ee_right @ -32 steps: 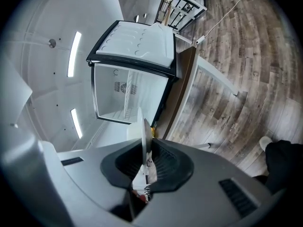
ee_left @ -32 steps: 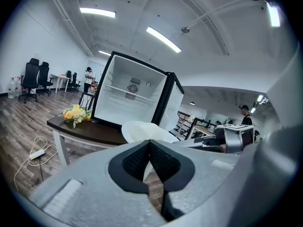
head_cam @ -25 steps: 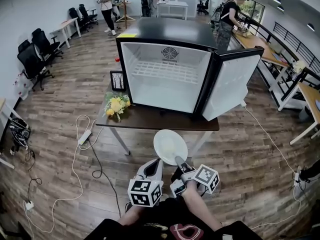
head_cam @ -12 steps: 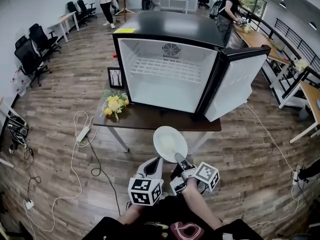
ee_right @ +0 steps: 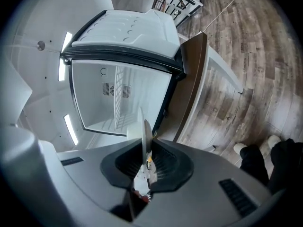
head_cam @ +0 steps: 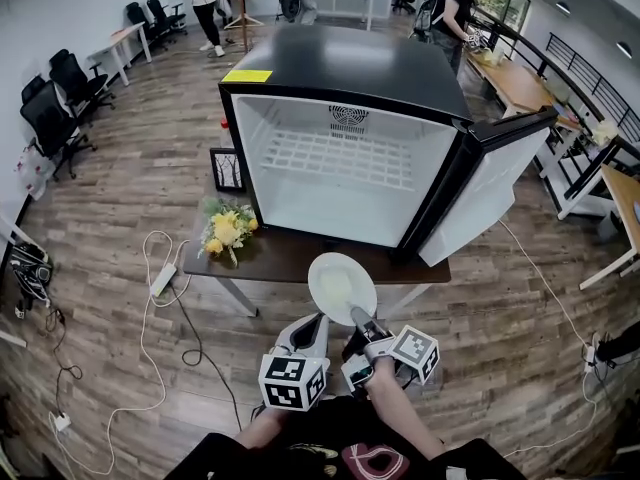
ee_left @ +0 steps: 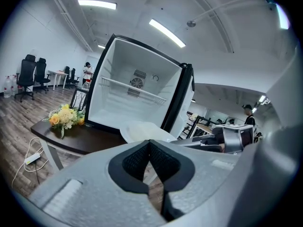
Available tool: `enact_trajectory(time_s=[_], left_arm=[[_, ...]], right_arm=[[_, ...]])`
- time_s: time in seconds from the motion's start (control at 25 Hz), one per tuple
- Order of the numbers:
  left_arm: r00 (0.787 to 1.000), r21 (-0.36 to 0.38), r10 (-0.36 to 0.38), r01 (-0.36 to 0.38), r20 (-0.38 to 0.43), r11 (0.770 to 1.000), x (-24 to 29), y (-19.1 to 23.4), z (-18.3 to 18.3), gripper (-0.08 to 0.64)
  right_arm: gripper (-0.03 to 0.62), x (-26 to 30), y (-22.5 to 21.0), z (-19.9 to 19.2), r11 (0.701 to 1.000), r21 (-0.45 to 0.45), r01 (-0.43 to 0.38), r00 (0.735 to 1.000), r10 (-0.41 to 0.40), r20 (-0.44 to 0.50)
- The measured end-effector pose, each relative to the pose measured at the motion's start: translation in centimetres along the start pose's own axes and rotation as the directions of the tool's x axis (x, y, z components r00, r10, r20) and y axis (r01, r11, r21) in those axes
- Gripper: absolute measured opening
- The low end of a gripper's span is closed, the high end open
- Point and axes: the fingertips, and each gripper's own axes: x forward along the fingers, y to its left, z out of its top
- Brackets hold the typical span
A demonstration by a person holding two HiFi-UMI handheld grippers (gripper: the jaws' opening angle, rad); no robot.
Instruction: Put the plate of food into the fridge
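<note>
The plate [head_cam: 341, 286] hung in the air, pinched by its near rim at 6 o'clock in the right hand-held gripper [head_cam: 357, 316]. That gripper's jaws were narrowed onto the rim, which stood edge-on between the pads in the right gripper view. What lay on the plate seemed to be pale food, though the picture was too washed out to be sure. In the head view the plate's far rim overlapped the near edge of the counter [head_cam: 290, 260].

The left hand-held gripper [head_cam: 316, 322] sat just beside it at 7 o'clock of the plate, its jaws closed together on nothing.

At 12 o'clock from the plate stood the fridge [head_cam: 345, 73] on the counter. Its white cavity faced the plate, and a wire shelf [head_cam: 340, 156] ran across the upper part with bare room beneath it. The door [head_cam: 490, 193] was swung wide to 3 o'clock, well apart from the plate. A strip of bare counter lay between the fridge's bottom lip and the plate.

The yellow flowers [head_cam: 228, 228] lay near the counter's corner at 10 o'clock, and a small picture frame [head_cam: 228, 168] stood beside the fridge wall.
</note>
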Motion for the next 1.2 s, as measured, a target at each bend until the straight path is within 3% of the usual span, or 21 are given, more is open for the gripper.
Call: enact_trajectory(time_s=[0.64,1.2], left_arm=[[0.997,0.008,-0.062,0.062,-0.037,0.998,6.1,8.1,4.9,0.008],[0.991,0.035,-0.125,0.127,-0.054,0.991,9.3,13.1,7.6,0.008]], right_arm=[[0.049,10.7,2.1,1.2,0.999,0.028,0.030,0.999,-0.031,0.037],[0.049,16.3,3.0,2.6,0.995,0.098,0.016,0.989,-0.030,0.145]])
